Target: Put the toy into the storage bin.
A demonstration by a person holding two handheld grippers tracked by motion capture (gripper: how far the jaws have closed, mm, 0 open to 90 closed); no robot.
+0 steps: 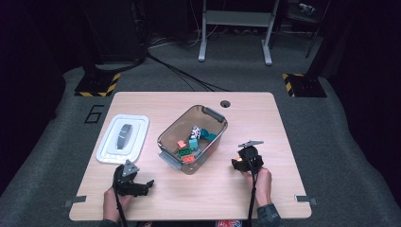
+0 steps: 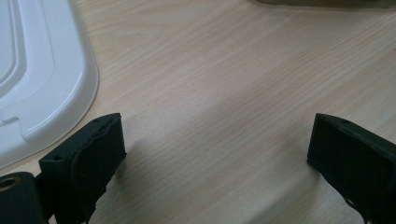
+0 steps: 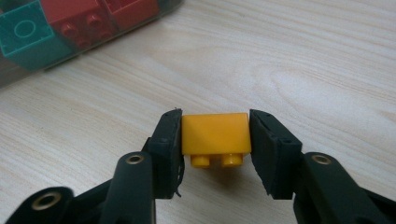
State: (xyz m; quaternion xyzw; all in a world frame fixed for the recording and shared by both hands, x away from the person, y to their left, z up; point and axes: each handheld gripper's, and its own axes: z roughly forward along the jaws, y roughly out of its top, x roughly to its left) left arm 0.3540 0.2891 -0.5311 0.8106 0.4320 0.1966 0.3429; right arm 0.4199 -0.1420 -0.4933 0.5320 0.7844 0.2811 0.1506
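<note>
One mark can be read: a large dark figure "6" (image 1: 95, 114) set on the grey floor carpet, left of centre in the high view, just off the upper left corner of the tabletop (image 1: 142, 100). No other lettering or brand is legible anywhere.

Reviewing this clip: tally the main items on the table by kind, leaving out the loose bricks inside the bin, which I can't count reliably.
Clear plastic bin holding coloured bricks: 1
White lid lying flat left of the bin: 1
Yellow brick clamped in the right gripper: 1
Hand-held grippers, counting the left gripper, open over bare wood: 2
Total: 5
</note>
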